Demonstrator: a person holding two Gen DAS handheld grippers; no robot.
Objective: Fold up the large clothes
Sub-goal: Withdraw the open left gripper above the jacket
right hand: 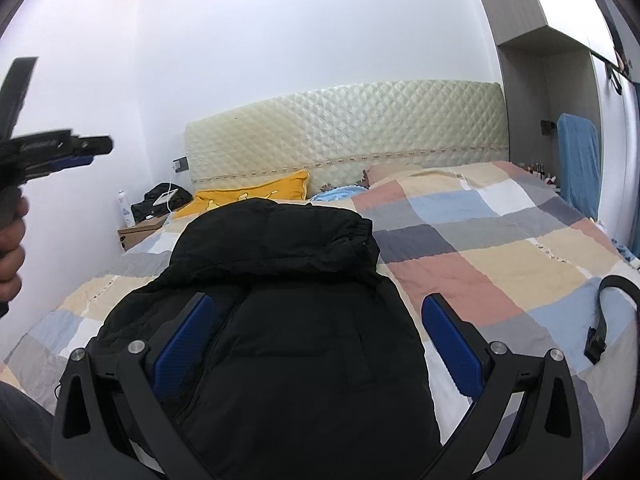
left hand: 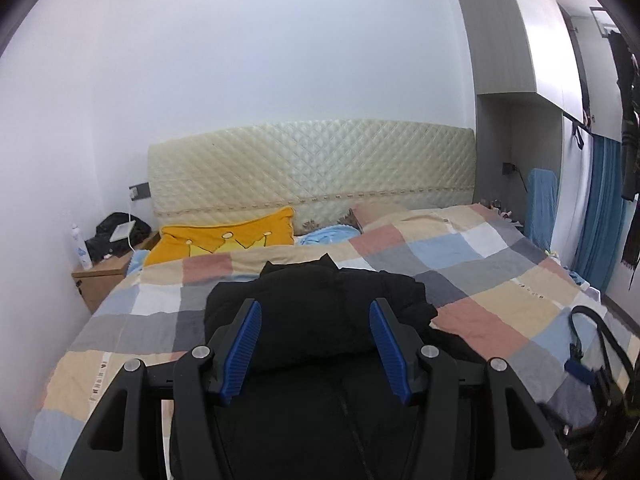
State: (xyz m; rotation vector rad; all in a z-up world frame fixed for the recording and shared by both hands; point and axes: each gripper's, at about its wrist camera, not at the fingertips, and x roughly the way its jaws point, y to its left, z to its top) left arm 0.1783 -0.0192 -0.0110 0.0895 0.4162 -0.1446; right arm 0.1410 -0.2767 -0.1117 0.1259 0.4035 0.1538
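Garment: a black padded jacket [right hand: 280, 320] is laid on the checked quilt [right hand: 500, 248] of the bed, toward its foot, with the hood end bunched and turned toward the headboard [right hand: 344, 128].
Fold so far: the upper part appears to be doubled over the body; whether the sleeves are tucked in cannot be told.
Left gripper [left hand: 316, 344]: held above the jacket with its blue pads set apart and nothing gripped between them; in the right wrist view it is seen raised at the left edge, carried by a hand [right hand: 10, 248].
Right gripper [right hand: 316, 344]: jaws spread wide over the jacket's body, no cloth pinched.
Remaining: the bundle is judged loose and lumpy; a further fold and flattening seem to be needed.
Nearby: a yellow pillow [left hand: 224, 240] is left by the headboard.
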